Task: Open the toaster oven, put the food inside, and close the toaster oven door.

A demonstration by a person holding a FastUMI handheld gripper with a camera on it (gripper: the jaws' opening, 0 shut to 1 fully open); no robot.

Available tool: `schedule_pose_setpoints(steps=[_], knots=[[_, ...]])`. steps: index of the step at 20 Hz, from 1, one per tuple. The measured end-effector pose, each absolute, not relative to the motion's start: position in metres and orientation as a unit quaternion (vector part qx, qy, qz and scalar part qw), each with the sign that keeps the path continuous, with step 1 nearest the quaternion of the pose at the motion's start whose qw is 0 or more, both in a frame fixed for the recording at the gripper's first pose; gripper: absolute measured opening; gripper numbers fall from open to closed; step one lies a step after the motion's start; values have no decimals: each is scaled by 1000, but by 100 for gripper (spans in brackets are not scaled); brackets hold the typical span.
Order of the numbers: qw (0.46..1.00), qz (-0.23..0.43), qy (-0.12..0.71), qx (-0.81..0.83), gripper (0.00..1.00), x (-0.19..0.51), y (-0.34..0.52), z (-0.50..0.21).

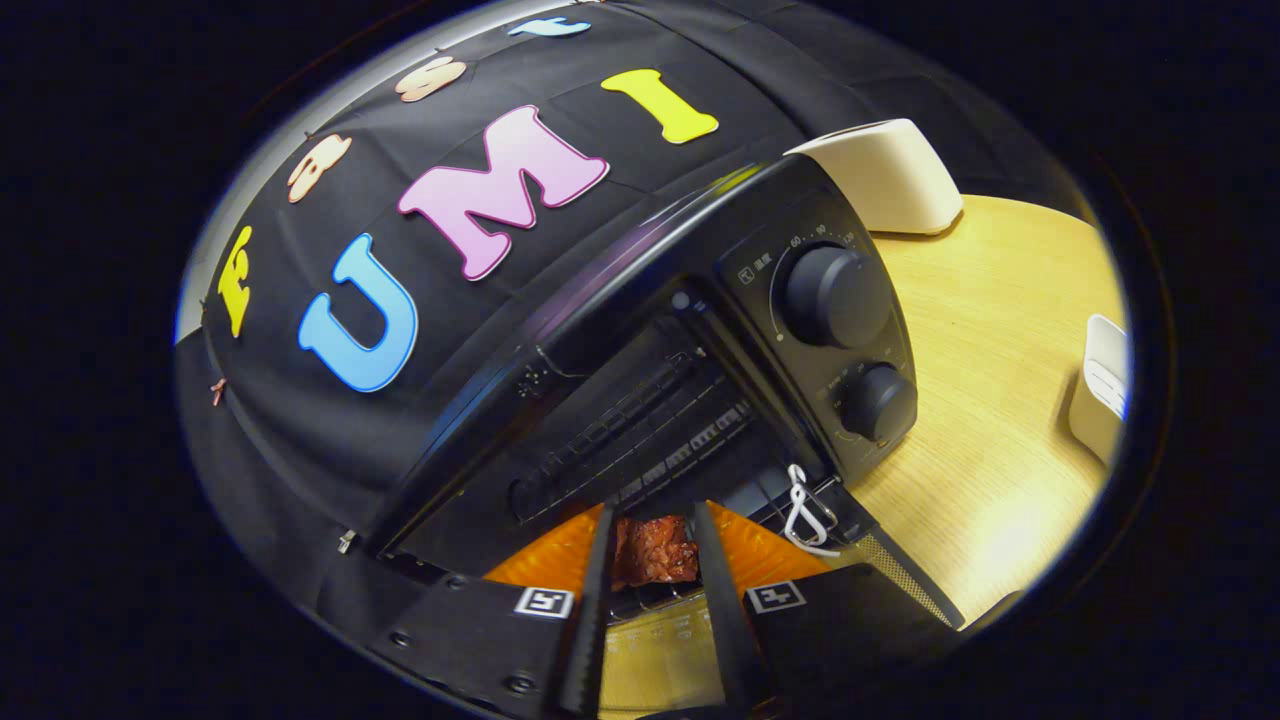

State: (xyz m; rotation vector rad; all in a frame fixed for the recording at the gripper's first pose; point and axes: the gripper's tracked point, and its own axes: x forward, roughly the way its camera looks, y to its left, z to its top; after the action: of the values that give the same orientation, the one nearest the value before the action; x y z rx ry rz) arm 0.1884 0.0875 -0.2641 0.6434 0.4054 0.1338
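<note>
gripper (652,545) fingers pinch reddish-brown food piece (655,548) | at open black metal toaster oven (640,400), over its wire rack | risk: tilted approach snags rack, food slips off

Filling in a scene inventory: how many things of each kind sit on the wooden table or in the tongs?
Toaster oven, door open: 1
White objects on the table: 2
Reddish-brown food between the tongs fingers: 1
Total: 4
</note>
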Motion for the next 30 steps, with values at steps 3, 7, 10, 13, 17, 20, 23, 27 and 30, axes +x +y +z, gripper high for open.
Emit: schedule_pose_setpoints(steps=[3, 7, 10, 13, 17, 20, 23, 27, 30], knots=[[942, 89, 203, 252, 92, 174, 94, -259], [953, 98, 216, 188, 98, 155, 96, -256], [953, 108, 234, 158, 98, 137, 92, -256], [954, 121, 254, 102, 98, 114, 83, -257], [944, 137, 299, 35, 98, 70, 76, -273], [934, 141, 328, -17, 98, 38, 66, -292], [922, 132, 364, -24, 99, 22, 59, -312], [916, 123, 380, -31, 99, 24, 57, -328], [913, 120, 386, -54, 99, 26, 56, -342]])
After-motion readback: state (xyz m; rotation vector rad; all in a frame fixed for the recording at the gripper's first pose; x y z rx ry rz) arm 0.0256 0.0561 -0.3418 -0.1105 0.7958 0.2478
